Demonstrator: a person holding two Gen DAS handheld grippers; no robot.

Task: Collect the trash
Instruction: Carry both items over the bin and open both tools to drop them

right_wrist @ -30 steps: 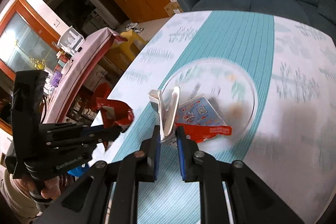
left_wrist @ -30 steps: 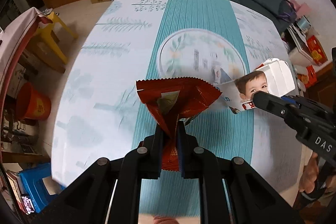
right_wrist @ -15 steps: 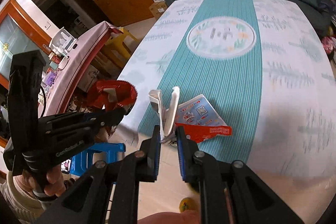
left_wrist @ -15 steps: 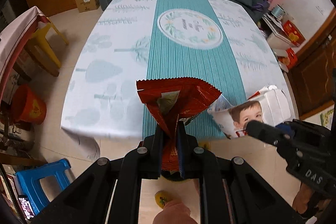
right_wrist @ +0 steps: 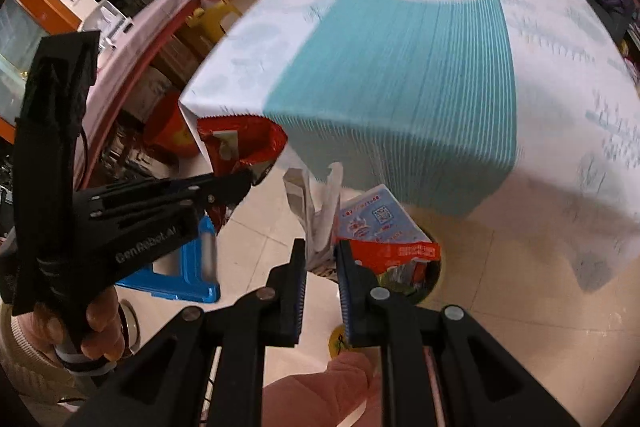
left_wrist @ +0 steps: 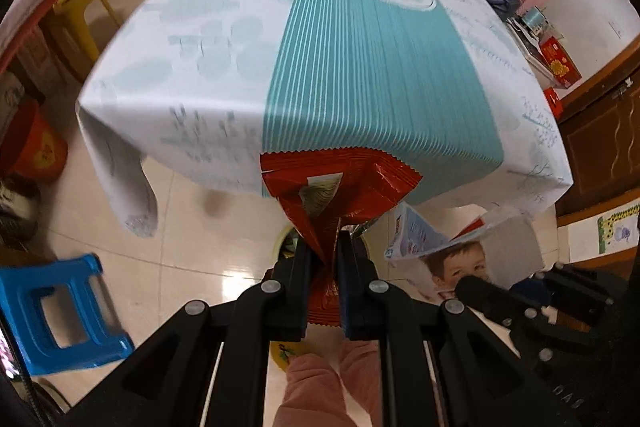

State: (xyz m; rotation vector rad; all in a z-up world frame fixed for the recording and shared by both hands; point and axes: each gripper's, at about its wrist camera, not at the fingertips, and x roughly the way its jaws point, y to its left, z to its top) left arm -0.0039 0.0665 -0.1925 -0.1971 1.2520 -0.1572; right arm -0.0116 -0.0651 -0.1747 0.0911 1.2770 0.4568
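Left gripper [left_wrist: 323, 259]: pinched on the crumpled neck of a red snack wrapper [left_wrist: 340, 183], whose serrated top edge fans out above the jaws; gripping low at the narrow waist keeps the loose foil from slipping.
Right gripper [right_wrist: 321, 263]: clamped on a white milk carton [right_wrist: 316, 211], flattened and torn open, with its blue printed panel and a red torn flap hanging to the right of the jaws.
Where the trash is: both pieces are off the table, held over the tiled floor just past the near edge of the tablecloth [left_wrist: 360, 67].
Bin: a round yellow-rimmed trash bin [right_wrist: 434, 279] sits on the floor directly below the carton, with what looks like litter inside; most of it is hidden behind the grippers.
Why held this way: both tools point steeply down over the bin, which looks like lining up for a drop.
Surroundings: a blue plastic stool [left_wrist: 60, 311] stands to the left on the floor; the person's pink trouser leg [left_wrist: 320, 383] shows at the near edge.
Stage, as I judge it: carry finished or nearly so, release not yet made.
Risk: the light wrapper could flutter outside the rim if released high.
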